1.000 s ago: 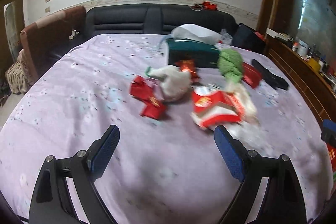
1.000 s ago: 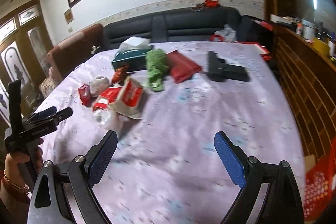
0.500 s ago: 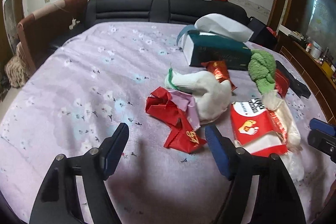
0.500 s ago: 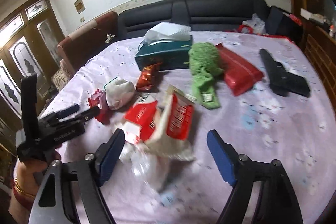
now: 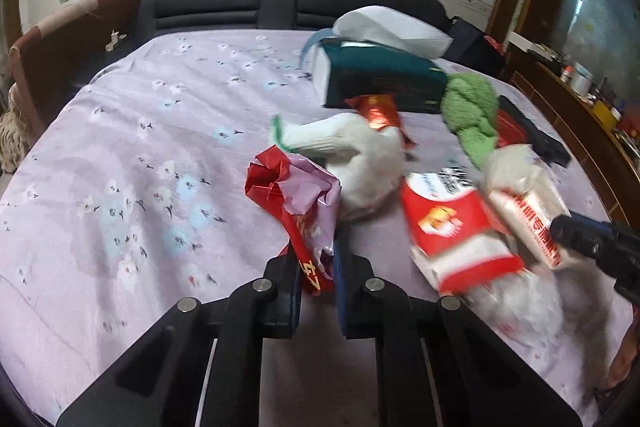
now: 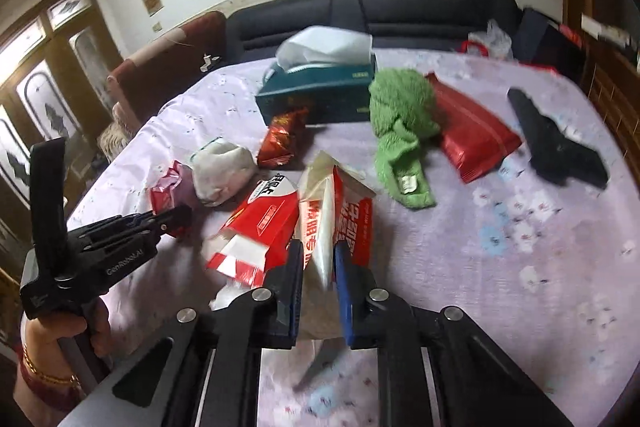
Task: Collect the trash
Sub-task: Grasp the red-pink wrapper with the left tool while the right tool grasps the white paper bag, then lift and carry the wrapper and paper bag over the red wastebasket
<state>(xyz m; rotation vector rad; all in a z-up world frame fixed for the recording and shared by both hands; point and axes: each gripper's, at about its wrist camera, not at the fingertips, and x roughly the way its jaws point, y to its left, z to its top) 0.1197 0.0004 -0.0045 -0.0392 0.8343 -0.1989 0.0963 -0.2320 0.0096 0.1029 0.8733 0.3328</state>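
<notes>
Left wrist view shows my left hand-held gripper [image 5: 316, 267] just clenched on the crumpled red wrapper [image 5: 294, 203], my right hand-held gripper [image 6: 318, 267] likewise on the red-and-white packet [image 6: 332, 215], both on the bench [image 5: 120, 147]; nothing is collected yet.

The left gripper [image 5: 316, 267] and the right gripper [image 6: 318, 267] are both pointing down, and their jaws have just been closing, each pinching trash.

Lilac floral tablecloth [image 5: 152, 155] under wrappers [image 6: 264, 223], tissue box [image 6: 320, 95], green towel [image 6: 400, 123], white cloth [image 5: 360, 155].
</notes>
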